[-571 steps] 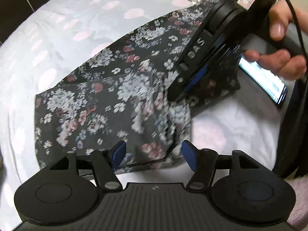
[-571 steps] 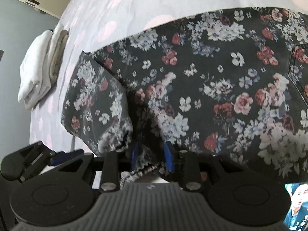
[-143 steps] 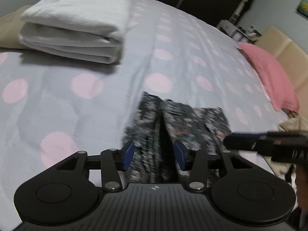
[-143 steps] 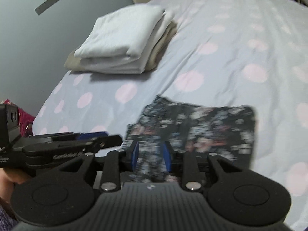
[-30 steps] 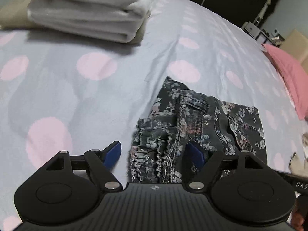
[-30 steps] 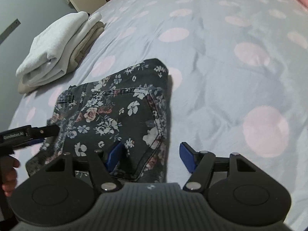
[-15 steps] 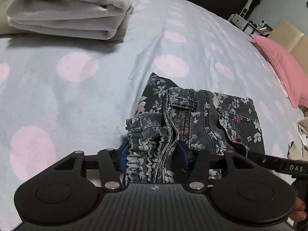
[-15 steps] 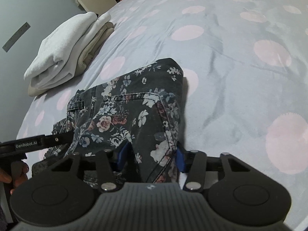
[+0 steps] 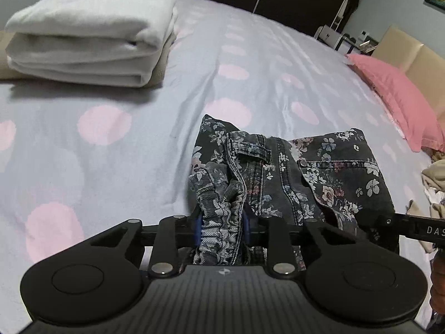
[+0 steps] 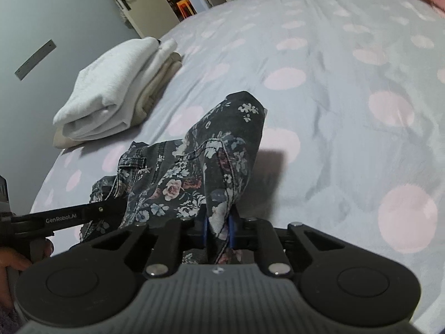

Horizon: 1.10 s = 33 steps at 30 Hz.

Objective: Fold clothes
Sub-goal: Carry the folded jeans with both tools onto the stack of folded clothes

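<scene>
A folded pair of dark floral jeans lies on the grey bed sheet with pink dots. My left gripper is closing on the bunched waistband end, and the blue pads press into the cloth. My right gripper is closing on the other near corner of the floral jeans, with the cloth pinched between its pads and lifted off the sheet. The right gripper's finger shows at the right edge of the left wrist view. In the right wrist view, the left gripper's finger reaches in from the left.
A stack of folded white and beige clothes sits at the far left of the bed. A pink pillow lies at the right edge, with loose beige clothes below it. A hand holds the left gripper.
Both grippers went from wide open around the jeans' near edge to pinching it. The pinched corners have risen off the sheet, and both cameras have lifted a little.
</scene>
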Each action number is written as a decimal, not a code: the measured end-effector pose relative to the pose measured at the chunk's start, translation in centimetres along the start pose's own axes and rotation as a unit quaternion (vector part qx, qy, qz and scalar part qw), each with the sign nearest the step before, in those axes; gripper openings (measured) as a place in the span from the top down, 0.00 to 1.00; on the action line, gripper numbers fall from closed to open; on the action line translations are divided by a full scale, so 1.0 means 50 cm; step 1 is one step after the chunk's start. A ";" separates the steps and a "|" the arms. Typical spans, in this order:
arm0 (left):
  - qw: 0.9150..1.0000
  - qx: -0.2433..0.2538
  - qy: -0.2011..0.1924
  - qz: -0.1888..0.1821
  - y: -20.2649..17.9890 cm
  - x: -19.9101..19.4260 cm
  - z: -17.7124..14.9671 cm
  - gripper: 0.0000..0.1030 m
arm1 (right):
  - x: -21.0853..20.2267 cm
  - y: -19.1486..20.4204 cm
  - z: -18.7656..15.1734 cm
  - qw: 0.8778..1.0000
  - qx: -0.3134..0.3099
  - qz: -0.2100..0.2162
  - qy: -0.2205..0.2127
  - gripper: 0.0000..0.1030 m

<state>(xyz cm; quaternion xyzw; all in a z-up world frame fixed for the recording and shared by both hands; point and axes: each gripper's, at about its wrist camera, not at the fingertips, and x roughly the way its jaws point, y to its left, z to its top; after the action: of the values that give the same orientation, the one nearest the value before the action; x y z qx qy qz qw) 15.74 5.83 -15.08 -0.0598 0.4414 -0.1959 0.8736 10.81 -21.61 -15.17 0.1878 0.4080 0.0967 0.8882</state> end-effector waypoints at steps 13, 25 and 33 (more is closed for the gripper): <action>0.997 -0.013 -0.080 0.000 0.059 -0.153 0.165 0.78 | -0.053 0.148 0.161 0.997 -0.052 0.034 -0.037 0.86; 0.986 -0.029 -0.151 0.058 0.215 -0.239 0.454 0.78 | 0.053 0.371 0.430 0.989 -0.086 0.096 -0.078 0.86; 0.983 -0.028 -0.156 0.095 0.315 -0.170 0.576 0.78 | 0.199 0.469 0.551 0.985 -0.111 0.093 -0.089 0.86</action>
<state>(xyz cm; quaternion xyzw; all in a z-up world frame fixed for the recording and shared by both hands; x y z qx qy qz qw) 38.63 21.62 4.27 -0.0718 0.3089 -0.0876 0.9443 37.81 -4.02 4.08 0.1332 0.2950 0.2067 0.9233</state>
